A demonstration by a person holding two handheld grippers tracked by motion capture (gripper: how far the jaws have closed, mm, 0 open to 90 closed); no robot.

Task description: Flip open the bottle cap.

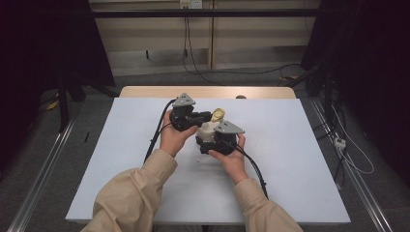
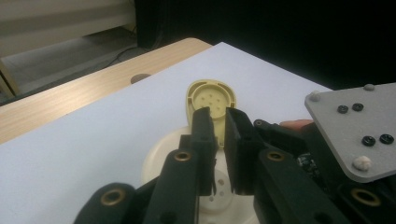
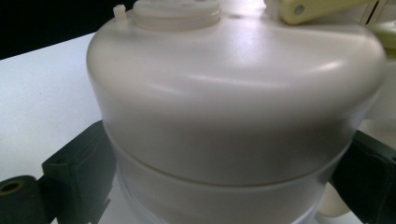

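Steadying the white container near the middle of the desk is the right gripper's work: in the right gripper view its jaws stand wide on either side of the rounded body, pressed against the lower band just under the seam, so the container is clamped and not merely cradled. The left gripper, coming in from the left, has its jaws narrowed to a thin gap on the neck of the pale yellow flip lid, which stands open and tilted toward the far side, its ribbed underside with small studs facing the camera.

The step in hand looks like working that lid about its hinge. To do it well, I would keep the right grip low and firm so the smooth body cannot spin or slide up out of the jaws. The left jaws should pinch close to the hinge arm rather than the thin rim. The lid should swing along its own arc instead of being pulled straight. Too much squeeze on the body could flex the seam.

No brand, label or readable writing shows on the container, the lid or the white desk cover; the grey plate carries only screws.
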